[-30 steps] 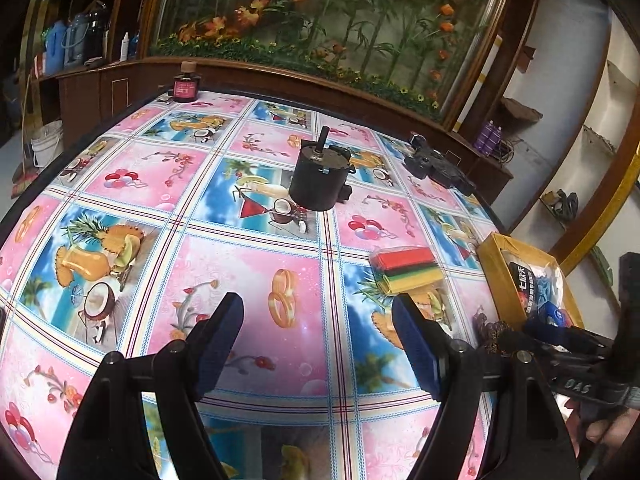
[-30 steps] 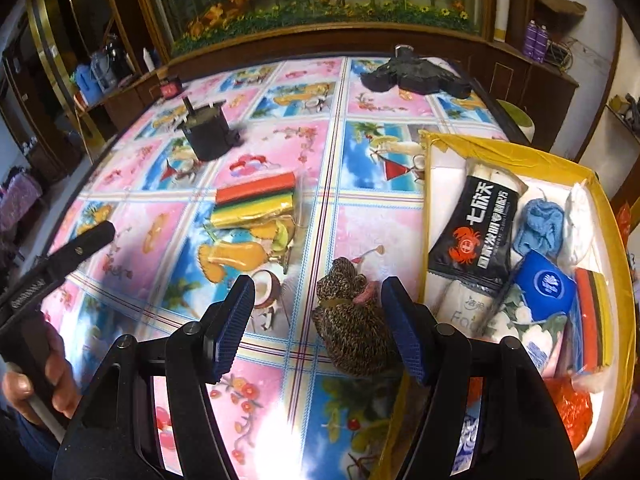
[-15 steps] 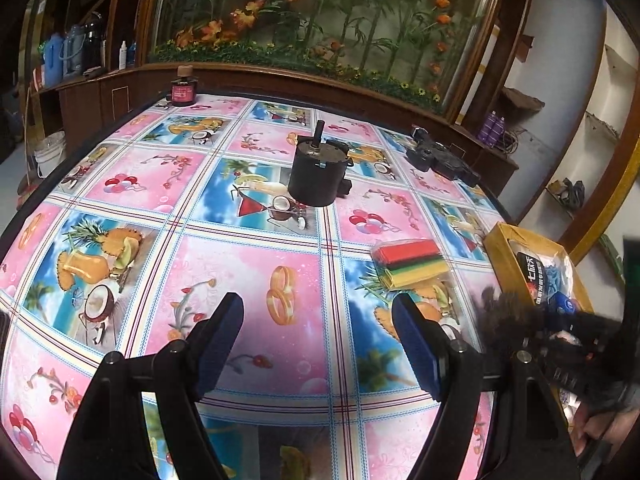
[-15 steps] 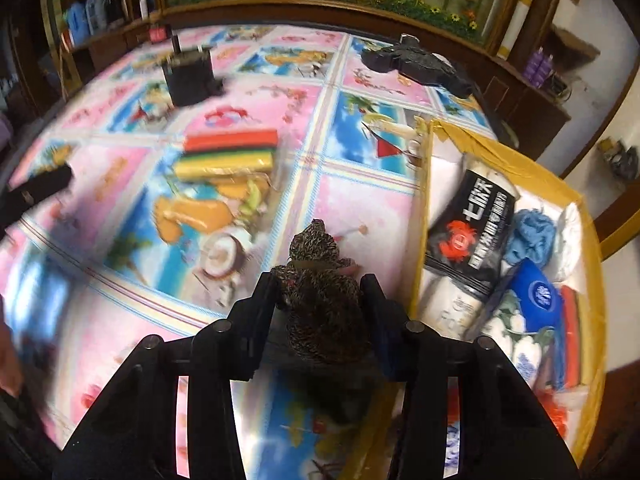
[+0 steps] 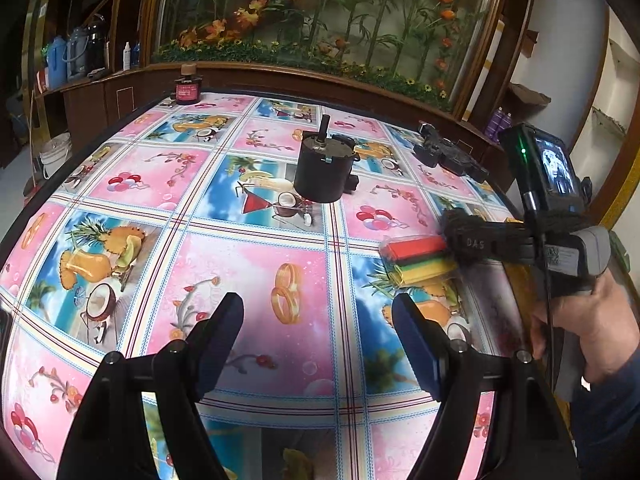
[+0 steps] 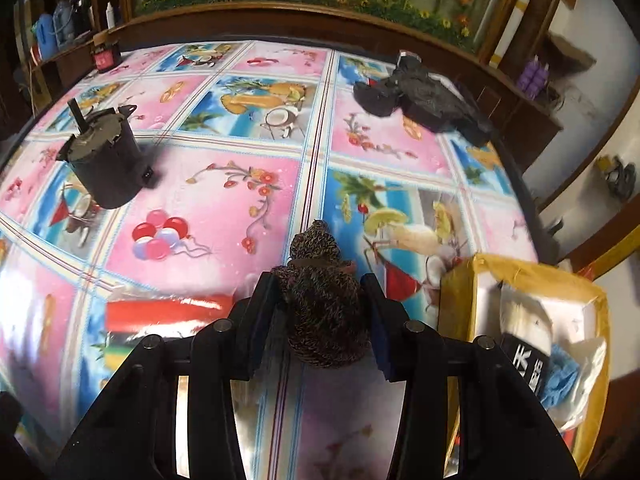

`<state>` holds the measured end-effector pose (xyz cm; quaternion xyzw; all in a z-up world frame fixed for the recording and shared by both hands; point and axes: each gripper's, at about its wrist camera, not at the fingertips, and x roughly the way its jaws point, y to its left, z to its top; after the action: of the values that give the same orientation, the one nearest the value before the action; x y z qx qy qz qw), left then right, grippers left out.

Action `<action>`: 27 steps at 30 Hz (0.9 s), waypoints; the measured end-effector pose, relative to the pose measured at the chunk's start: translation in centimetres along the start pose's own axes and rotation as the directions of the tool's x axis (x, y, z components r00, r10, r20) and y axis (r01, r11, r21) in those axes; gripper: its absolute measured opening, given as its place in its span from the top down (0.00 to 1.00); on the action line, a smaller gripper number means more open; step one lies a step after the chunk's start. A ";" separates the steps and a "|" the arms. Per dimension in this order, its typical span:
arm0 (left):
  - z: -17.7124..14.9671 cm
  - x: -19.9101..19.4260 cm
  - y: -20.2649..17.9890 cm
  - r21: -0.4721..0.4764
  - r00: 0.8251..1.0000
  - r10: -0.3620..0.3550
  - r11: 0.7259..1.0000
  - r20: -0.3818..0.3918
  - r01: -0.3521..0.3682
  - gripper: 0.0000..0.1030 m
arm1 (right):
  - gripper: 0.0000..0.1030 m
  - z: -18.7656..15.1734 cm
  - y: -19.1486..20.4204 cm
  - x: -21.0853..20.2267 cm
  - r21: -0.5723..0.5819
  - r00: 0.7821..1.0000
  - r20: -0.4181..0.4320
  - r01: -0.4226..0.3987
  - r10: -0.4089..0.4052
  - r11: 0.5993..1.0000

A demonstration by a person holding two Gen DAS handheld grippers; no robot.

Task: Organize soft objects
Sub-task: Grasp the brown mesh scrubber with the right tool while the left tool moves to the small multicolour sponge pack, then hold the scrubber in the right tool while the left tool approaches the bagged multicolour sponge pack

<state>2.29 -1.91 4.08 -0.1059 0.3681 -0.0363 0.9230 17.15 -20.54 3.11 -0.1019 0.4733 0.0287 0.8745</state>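
My right gripper [image 6: 324, 304] is shut on a brown knitted bundle [image 6: 320, 300] and holds it lifted above the table. The yellow box [image 6: 540, 276] with soft things in it lies at the lower right of that view. A pack of red, yellow and green sponges [image 5: 420, 258] lies on the table, also in the right wrist view [image 6: 160, 312] at the left. My left gripper [image 5: 318, 332] is open and empty above the patterned tablecloth. The right gripper [image 5: 456, 240] shows in the left wrist view, just right of the sponges.
A black cylindrical motor [image 5: 324, 172] stands mid-table, seen also in the right wrist view [image 6: 104, 164]. A black object [image 6: 424, 96] lies at the far right edge. A small red bottle [image 5: 186, 90] stands at the far left edge. A wooden ledge with plants runs behind.
My right gripper closed on the knitted bundle, lifted it off the table and swung up and forward. My left gripper stayed open and nearly still.
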 end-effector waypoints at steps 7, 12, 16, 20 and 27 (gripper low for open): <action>0.1 -0.5 0.6 -0.023 1.000 0.000 1.000 0.023 0.000 0.26 | 0.59 -2.2 4.9 -2.4 -0.158 0.998 -0.003 -0.059 0.059 0.986; 0.2 -0.8 1.3 -0.062 0.999 -0.010 0.998 0.043 0.012 0.26 | 0.59 -6.4 6.9 -5.8 -0.180 0.980 -0.028 -0.201 0.199 0.963; 0.2 -0.7 0.9 -0.052 0.999 0.000 0.999 0.047 0.003 0.26 | 0.59 -8.3 3.8 -8.3 0.028 0.939 0.067 -0.340 0.338 0.940; 0.1 -0.7 0.1 -0.010 0.998 0.023 1.000 0.059 -0.022 0.26 | 0.59 -9.5 -0.1 -9.6 0.262 0.935 0.253 -0.313 0.248 0.913; -0.2 -0.3 -1.0 0.053 0.998 0.032 0.998 0.059 -0.035 0.26 | 0.59 -8.3 -0.5 -8.6 0.324 0.931 0.346 -0.234 0.116 0.917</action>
<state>2.02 -2.89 4.37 -0.0757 0.3417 -0.0277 0.9363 5.72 -22.34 5.93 0.1092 0.3299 0.0368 0.9370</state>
